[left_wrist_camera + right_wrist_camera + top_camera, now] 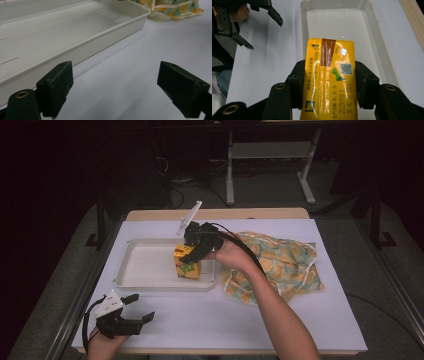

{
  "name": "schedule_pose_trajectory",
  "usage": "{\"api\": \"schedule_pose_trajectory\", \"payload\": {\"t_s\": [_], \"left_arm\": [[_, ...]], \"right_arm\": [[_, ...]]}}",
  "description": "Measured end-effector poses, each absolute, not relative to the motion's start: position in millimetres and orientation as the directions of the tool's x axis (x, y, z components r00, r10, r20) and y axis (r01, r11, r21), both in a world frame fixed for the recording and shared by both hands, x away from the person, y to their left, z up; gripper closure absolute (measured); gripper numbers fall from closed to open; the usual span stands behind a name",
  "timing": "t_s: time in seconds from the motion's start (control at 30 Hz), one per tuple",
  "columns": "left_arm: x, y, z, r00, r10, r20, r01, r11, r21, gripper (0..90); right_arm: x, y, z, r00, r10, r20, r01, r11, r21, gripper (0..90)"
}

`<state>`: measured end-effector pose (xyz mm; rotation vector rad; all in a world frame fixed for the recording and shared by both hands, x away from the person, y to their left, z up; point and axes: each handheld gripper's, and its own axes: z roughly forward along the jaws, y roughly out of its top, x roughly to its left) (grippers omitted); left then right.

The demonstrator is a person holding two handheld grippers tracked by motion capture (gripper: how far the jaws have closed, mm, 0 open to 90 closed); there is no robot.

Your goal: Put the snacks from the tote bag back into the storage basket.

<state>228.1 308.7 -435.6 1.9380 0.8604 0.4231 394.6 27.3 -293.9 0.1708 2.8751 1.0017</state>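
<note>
The right gripper's (329, 82) fingers (367, 85) are clenched on a yellow drink carton (187, 262), standing in the white tray (145, 282). The left gripper (137, 307) hangs released above the tabletop (225, 320). A patterned cloth bag (285, 265) lies beside the tray.

The yellow drink carton (187, 263) stands upright in the right end of the white tray (145, 282), and the jaws of the right gripper (196, 251) press on its two sides near the top. Its top face (329, 77) carries a brown strip, a foil straw spot, a QR code and a printed date. The tray (82, 47) is shallow, rectangular and holds only the carton.
</note>
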Motion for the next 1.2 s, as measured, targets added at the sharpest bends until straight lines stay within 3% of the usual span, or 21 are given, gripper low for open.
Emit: {"api": "schedule_pose_trajectory", "payload": {"t_s": [1.2], "left_arm": [[228.3, 308.3, -435.9, 0.699, 0.713, -0.054, 0.391, -0.318, 0.864, 13.2]], "right_arm": [[402.9, 48.0, -317.4, -0.995, 0.084, -0.053, 0.035, 0.793, 0.608, 49.9]]}}
